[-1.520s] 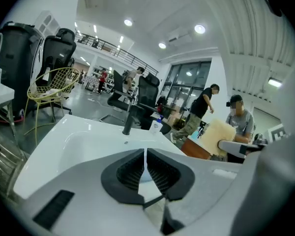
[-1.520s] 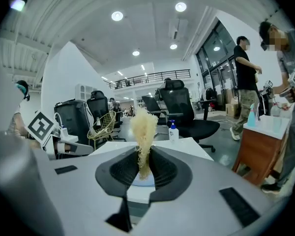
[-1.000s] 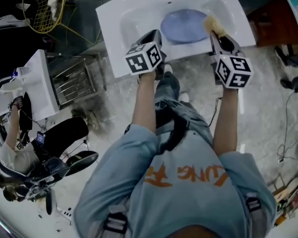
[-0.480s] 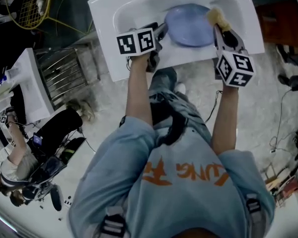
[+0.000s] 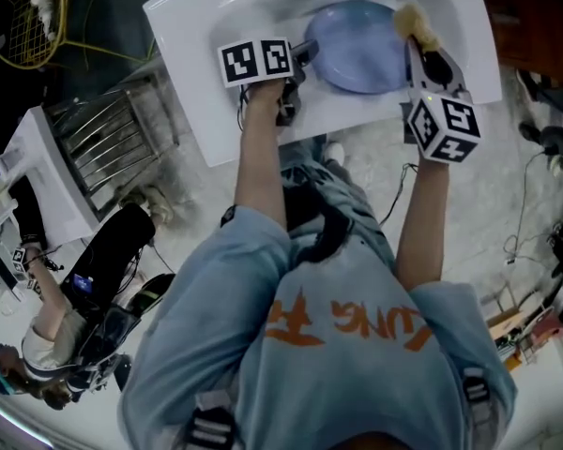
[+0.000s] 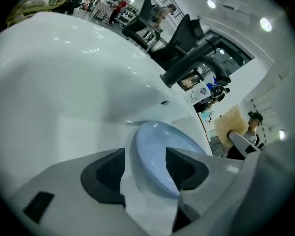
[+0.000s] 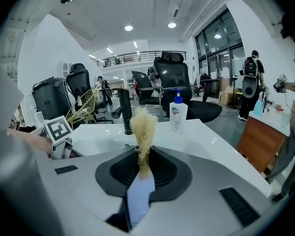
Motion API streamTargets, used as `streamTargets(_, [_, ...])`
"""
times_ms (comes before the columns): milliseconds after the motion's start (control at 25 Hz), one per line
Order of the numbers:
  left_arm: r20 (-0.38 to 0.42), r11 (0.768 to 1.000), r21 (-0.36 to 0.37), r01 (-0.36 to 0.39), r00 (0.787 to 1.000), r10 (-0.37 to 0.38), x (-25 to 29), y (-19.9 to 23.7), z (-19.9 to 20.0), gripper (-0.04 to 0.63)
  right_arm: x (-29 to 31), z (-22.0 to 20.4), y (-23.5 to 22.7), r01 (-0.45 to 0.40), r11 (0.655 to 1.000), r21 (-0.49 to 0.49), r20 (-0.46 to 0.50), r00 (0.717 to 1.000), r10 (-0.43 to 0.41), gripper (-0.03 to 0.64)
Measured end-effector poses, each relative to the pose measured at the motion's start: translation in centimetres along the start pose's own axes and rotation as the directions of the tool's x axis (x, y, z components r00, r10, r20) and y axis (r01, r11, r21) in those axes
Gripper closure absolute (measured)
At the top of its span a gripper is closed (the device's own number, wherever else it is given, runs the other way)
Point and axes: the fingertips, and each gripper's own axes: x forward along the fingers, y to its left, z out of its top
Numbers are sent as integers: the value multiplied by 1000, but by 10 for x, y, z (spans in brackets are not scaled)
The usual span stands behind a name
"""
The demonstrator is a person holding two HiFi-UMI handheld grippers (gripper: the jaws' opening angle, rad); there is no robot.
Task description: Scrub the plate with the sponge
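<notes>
A pale blue plate (image 5: 357, 45) lies tilted in the white sink (image 5: 192, 36). My left gripper (image 5: 303, 56) is at the plate's left rim. In the left gripper view its jaws (image 6: 145, 168) are opening, with the plate's (image 6: 157, 146) rim between them and a gap beside the left pad. My right gripper (image 5: 417, 40) is shut on a yellow fibrous sponge (image 5: 409, 19) over the plate's right rim. In the right gripper view the sponge (image 7: 143, 132) stands up between the pads, and the plate (image 7: 139, 195) shows below through the gap.
A black faucet (image 7: 124, 111) stands at the back of the basin and a white pump bottle (image 7: 178, 113) on the sink's rim to its right. A metal rack (image 5: 103, 139) sits on the floor left of the sink. Office chairs and people are farther off.
My left gripper has reached forward to the plate's left rim and its marker cube now faces up. The right gripper has kept the sponge at the plate's right rim.
</notes>
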Motion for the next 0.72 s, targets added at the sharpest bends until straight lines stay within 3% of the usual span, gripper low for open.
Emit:
streamTargets(160, [-80,998,-50,25,996,-28,18,6,-5,345,12,4,0,2,1000,-2,-18,1000,-2,568])
streamTargets(280, [-147,993,-92,76,985,-89,28,5,-11,345,17,8,-1,14,1000,-7,-26,1000,-15,568])
streamTargets(480, [-231,959,-215,185,945,-233,39,-1,-22,354,20,9,1,35,999,-8,-45,998,-36,568])
streamTargets(560, [-254,950,-241,199,932,-259,43,-4,-25,365,21,12,0,39,999,-14,-48,998,-40,568])
streamTargets(720, [-285,948,-263,181,924,-255,48,-4,-30,497,21,13,-1,50,999,-20,-57,997,-51,568])
